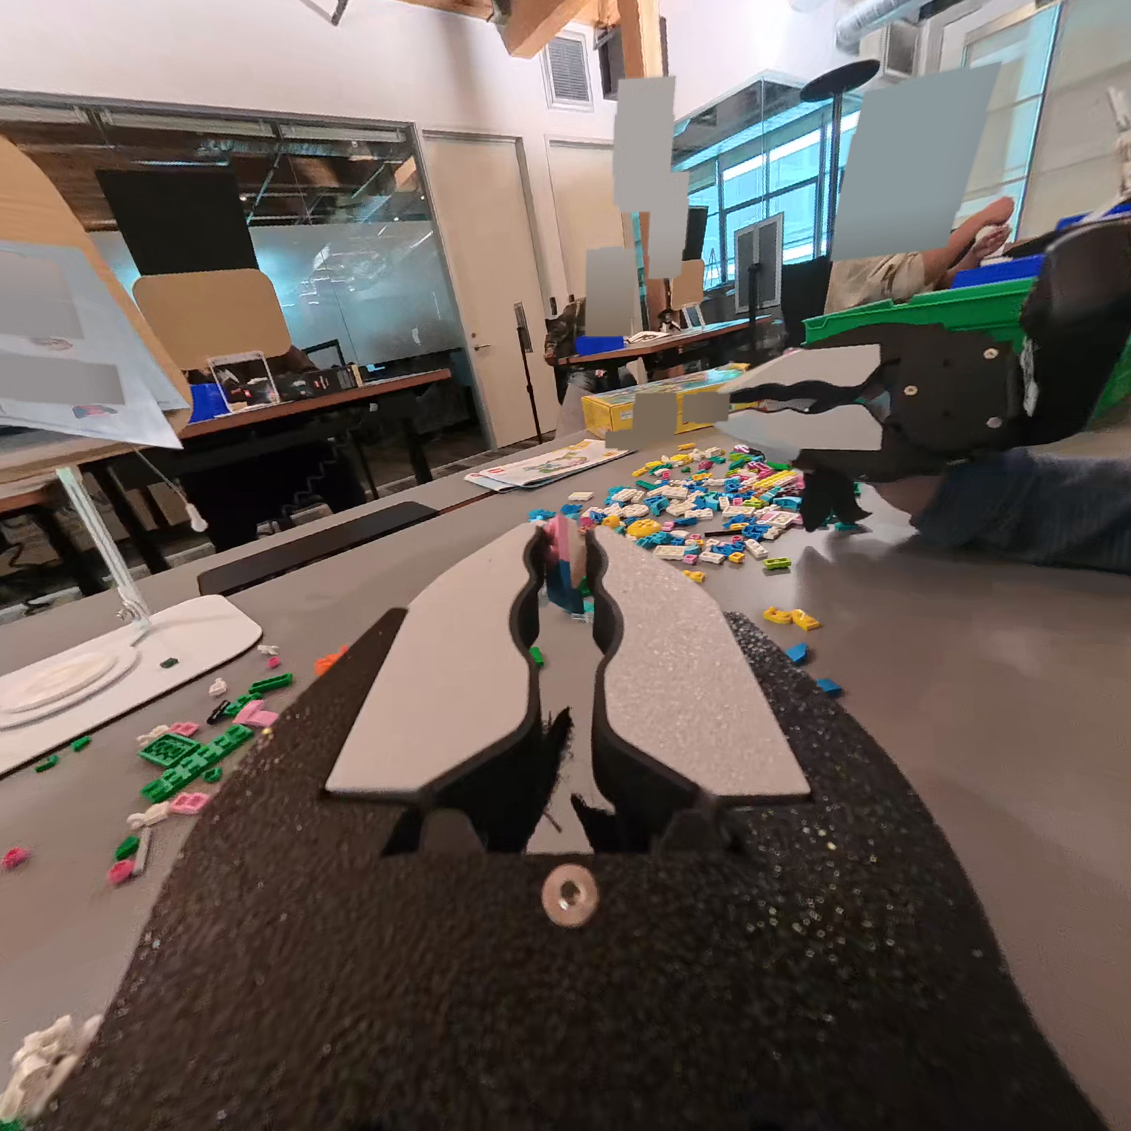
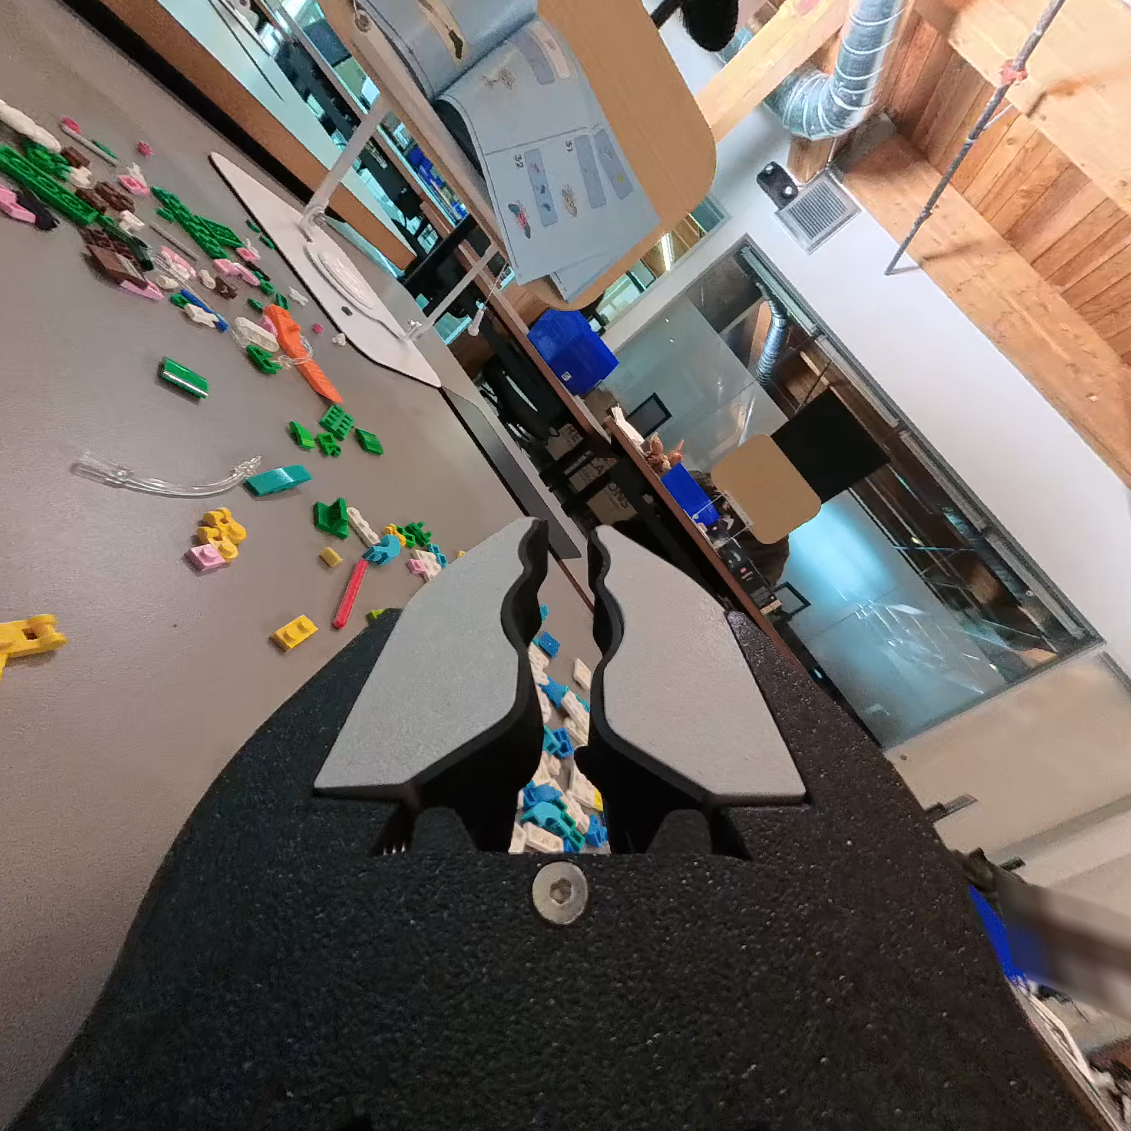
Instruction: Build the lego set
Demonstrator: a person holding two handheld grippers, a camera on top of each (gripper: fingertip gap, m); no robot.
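Lego assembly (image 1: 566,566) of pink and blue bricks is clamped between the left gripper (image 1: 564,538) jaws, above the grey desk (image 1: 918,704). Loose bricks (image 2: 560,759) are seen under the right gripper (image 2: 566,538), whose jaws are narrowly apart and empty.

Grey table (image 1: 918,704). White stand base (image 1: 122,649) at its left edge, wooden board (image 2: 642,122) overhead. Blue bins (image 2: 572,349) on desk behind. Glass partition (image 1: 343,287) beyond.

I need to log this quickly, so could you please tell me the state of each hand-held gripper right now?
Left hand-held gripper: shut on the pink and blue lego piece.
Right hand-held gripper: open, holding nothing.
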